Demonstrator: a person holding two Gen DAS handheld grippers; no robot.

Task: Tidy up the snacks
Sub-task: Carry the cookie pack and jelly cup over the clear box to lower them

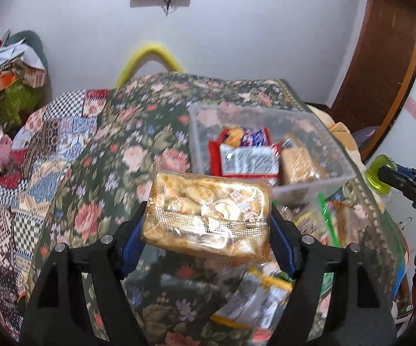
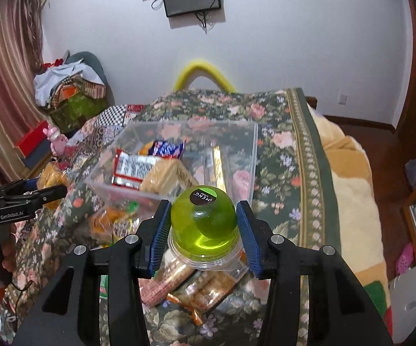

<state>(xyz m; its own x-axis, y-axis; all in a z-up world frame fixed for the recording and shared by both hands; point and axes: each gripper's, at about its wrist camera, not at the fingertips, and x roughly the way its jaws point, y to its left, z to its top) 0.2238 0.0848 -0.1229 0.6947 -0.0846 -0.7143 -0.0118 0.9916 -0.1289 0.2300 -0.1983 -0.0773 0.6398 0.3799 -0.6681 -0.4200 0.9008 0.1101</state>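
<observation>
1. The left gripper (image 1: 208, 225) clamps a crinkly clear pastry pack (image 1: 208, 216) between its 2 blue ribbed pads.
2. The right gripper (image 2: 203, 227) pinches a glossy green domed jelly cup (image 2: 203, 219).
3. Beyond both, a clear rectangular plastic bin (image 2: 254, 155) holds wrapped snacks on the floral cloth (image 2: 282, 144).

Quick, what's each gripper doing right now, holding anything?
Left gripper: closed on a clear-wrapped pack of golden pastries.
Right gripper: closed on a green domed jelly cup.
</observation>
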